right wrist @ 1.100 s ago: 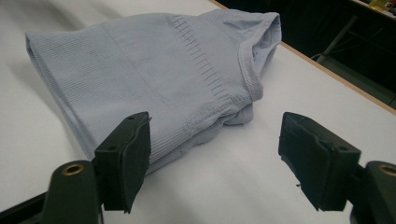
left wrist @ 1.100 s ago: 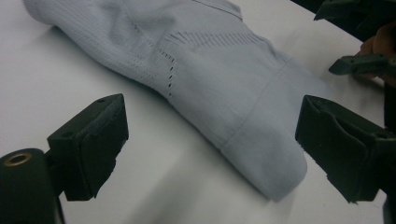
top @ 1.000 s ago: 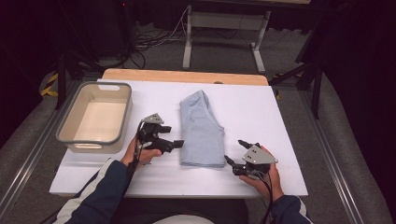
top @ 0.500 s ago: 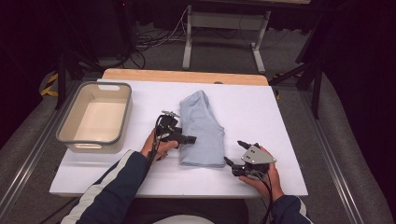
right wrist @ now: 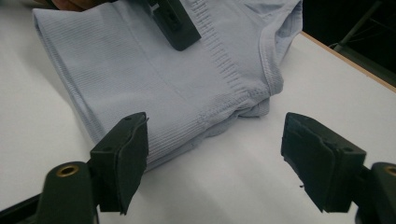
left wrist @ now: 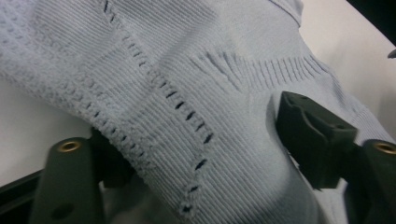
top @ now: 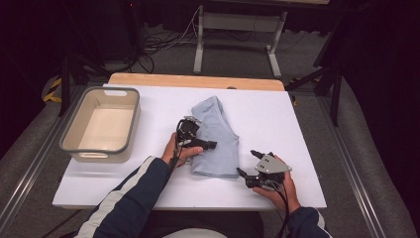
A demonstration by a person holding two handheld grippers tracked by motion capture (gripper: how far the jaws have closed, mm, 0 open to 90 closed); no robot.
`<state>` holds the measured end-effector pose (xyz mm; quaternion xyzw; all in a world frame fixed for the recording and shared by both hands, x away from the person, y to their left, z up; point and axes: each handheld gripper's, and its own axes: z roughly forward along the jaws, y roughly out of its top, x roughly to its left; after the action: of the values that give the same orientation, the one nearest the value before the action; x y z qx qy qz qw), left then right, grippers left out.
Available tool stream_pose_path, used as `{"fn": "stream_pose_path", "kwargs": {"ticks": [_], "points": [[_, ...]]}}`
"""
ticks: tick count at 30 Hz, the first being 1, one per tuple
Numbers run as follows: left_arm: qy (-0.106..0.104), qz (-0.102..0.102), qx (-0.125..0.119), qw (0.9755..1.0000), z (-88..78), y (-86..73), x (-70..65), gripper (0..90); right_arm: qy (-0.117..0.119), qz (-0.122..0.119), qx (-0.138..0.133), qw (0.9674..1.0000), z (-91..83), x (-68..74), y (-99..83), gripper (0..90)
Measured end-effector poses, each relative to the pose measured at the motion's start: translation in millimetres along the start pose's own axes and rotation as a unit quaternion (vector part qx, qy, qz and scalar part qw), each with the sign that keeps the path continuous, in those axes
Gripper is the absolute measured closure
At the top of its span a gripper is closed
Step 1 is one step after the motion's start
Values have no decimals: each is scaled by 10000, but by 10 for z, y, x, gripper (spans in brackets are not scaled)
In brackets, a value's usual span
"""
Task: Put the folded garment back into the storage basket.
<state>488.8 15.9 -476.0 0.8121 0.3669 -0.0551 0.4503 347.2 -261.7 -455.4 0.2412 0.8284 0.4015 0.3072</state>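
Left gripper (top: 200,144) jaws closing just now around folded sweater (top: 214,139) edge; left gripper view: one jaw tucked under knit, tip hidden; pad contact unclear. Sweater cut off by frame edges in both gripper views. Under-layers of fold hidden. Person's arms cut off at high view's bottom edge. Bin (top: 78,148) floor partly hidden by near wall.

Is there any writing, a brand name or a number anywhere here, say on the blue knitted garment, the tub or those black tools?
None: no word, number or sign can be read on the light blue knitted garment, the grey tub, the left gripper or the right gripper.
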Motion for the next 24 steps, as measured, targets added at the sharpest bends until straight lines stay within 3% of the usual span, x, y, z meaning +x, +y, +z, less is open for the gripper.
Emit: {"fn": "stream_pose_path", "kwargs": {"ticks": [7, 12, 18, 24], "points": [[19, 70, -72, 9999, 12, 7, 16, 523, 41, -2, 4, 10000, 5, 5, 5, 243], [-114, 170, -392, 9990, -41, 7, -27, 713, 90, 33, 7, 10000, 8, -6, -1, 243], [-112, 359, -623, 9973, -81, 9, -95, 736, 102, 211, -36, 9997, -12, -49, -24, 244], [-186, 503, -855, 9949, -158, 11, -166, 741, 48, 208, -54, 9998, -37, -65, -34, 244]]}}
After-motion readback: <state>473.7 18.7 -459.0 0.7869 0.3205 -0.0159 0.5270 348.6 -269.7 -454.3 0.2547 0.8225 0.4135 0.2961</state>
